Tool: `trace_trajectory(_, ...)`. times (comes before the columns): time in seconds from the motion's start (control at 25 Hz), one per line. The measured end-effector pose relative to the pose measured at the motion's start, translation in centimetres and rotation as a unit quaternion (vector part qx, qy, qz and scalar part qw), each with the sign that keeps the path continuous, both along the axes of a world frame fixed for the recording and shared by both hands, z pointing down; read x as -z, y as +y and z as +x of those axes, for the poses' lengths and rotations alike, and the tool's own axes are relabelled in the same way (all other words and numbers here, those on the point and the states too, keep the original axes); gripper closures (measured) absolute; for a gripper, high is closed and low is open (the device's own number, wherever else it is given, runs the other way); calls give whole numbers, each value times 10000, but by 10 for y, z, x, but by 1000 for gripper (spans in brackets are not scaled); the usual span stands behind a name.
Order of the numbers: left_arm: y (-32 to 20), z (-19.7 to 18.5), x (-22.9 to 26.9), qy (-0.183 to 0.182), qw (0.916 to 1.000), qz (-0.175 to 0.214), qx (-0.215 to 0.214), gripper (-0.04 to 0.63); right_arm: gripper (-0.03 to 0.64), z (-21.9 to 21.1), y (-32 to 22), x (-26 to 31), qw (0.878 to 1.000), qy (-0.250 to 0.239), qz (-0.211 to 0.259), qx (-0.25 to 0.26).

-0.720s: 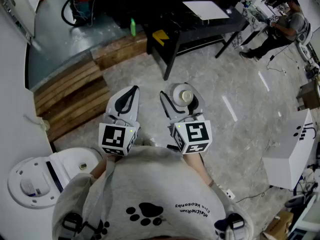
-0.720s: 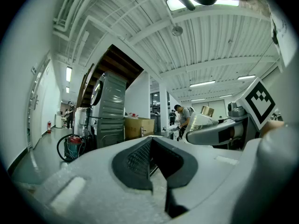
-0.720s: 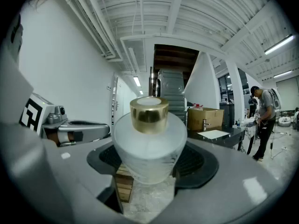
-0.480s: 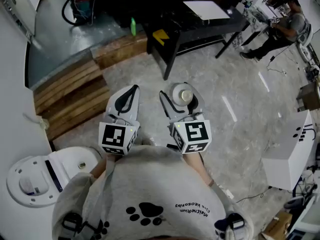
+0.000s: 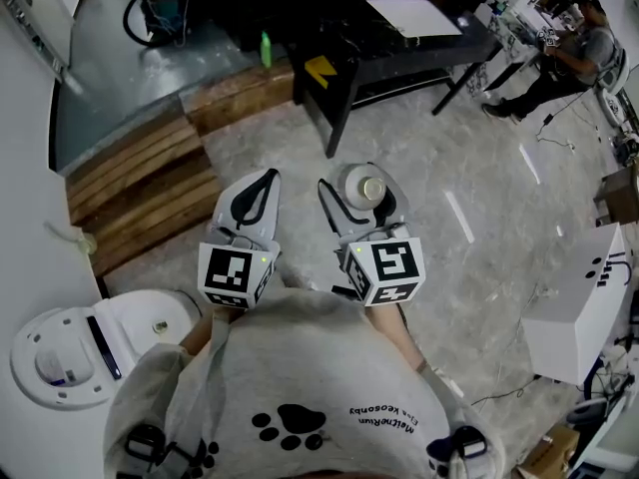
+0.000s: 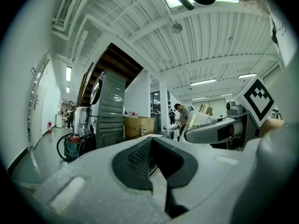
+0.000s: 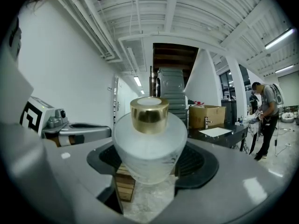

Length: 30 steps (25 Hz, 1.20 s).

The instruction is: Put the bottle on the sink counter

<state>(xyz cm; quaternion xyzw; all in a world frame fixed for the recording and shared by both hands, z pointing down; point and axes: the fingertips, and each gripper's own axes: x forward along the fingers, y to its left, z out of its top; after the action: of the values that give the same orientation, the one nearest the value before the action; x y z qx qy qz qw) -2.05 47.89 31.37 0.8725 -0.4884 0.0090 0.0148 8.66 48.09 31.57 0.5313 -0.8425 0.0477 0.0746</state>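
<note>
A frosted glass bottle (image 7: 148,146) with a gold cap (image 7: 149,114) stands upright between the pads of my right gripper (image 7: 150,171), which is shut on its body. In the head view the bottle (image 5: 370,189) and right gripper (image 5: 361,194) are held at waist height above the marble floor. Beside them on the left, my left gripper (image 5: 260,190) is shut with nothing in it, and its pads meet in the left gripper view (image 6: 152,158). That view also shows the bottle (image 6: 198,121) at the right. A black counter (image 5: 364,56) with a faucet (image 7: 205,122) and a white sheet (image 5: 413,17) stands ahead.
A white toilet (image 5: 58,355) sits at the lower left. Wooden steps (image 5: 145,193) rise at the left toward a red vacuum (image 5: 165,0). A green bottle (image 5: 266,52) stands by the counter. A white box (image 5: 579,302) is at the right, and a person (image 5: 577,50) stands at the far right.
Both grippers and the bottle keep their places. Only the head view has drifted slightly.
</note>
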Motion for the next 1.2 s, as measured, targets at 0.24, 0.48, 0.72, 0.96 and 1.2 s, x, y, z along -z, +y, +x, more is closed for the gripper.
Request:
trace_trajectory(0.24,-27,-3,-4,-15,10000,-26,16,592,284,-8,-25,-3,9999,27,-33,99)
trace_trajectory(0.48,-81,-6,-15,81,9999,-85,-93,592,284,-16,-78,-13,9999,107,-82,67)
trace_trajectory(0.72,-169,-16,-15,84,9998,1,-198,592,284,-29,-164,-16,9999,98,-71,11)
trace_trajectory(0.96,-246,-28,-8,72,9994,108,-316,592,284,-37,-237,-11,9999,55,-29,-158)
trace_trajectory(1.2,-293,-32,-8,75,9989,107,-460,592,284,-35,-283,-14,9993,16,-59,-382)
